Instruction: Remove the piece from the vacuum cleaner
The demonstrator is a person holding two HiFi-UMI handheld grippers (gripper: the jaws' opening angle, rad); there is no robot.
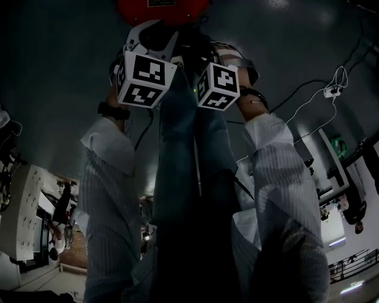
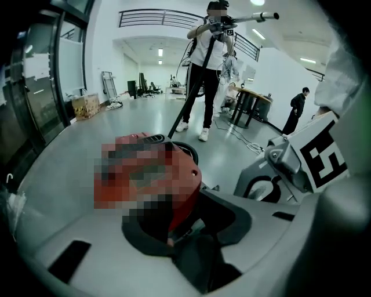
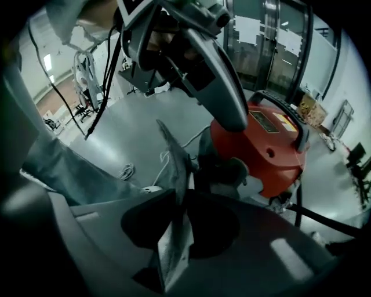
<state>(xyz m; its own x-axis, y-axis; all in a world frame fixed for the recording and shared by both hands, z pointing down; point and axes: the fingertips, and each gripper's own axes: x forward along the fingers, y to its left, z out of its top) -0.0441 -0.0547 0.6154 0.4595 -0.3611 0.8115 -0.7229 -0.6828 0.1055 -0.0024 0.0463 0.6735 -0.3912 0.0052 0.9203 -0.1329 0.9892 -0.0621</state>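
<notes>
dark grey floor [image 1: 296,47] fills the head view, glossy, with a white cable [image 1: 308,103] trailing across it on the right. at the very top edge sits the red vacuum cleaner [image 1: 163,7]. my left claw [image 1: 153,36] and right claw [image 1: 220,56] are side by side just below it, marker cubes up, striped sleeves behind them. a long blue-grey stretch of cloth [image 1: 183,177] runs down the middle between my arms; from up here i can't tell whether it's the piece or just clothing.

over to the left gripper view: bright white hall, and a person [image 2: 203,64] standing well back, holding a long pole. there's a round table [image 2: 249,98] off to the right and a cardboard box [image 2: 86,105] by the glass wall. the vacuum cleaner [image 2: 188,174] is right in front of my left claw [image 2: 185,232]. jaws are spread wide, pads pressing on nothing. my right claw [image 2: 290,168] is just beside it on the right.

now the right gripper view: my right claw [image 3: 179,226] has its jaws parted, and a thin grey sheet [image 3: 174,168] stands edge-on in the gap, running up toward the vacuum cleaner [image 3: 266,151]. it's between the pads and i don't see them squeezing it. the vacuum cleaner is on the floor close ahead, black handle [image 3: 284,110] on top, black hose [image 3: 324,217] leading away at the lower right. my left claw [image 3: 208,75] looms across the top, its tip right over the red body. a coil of white cord [image 3: 124,171] lies on the floor to the left.
</notes>
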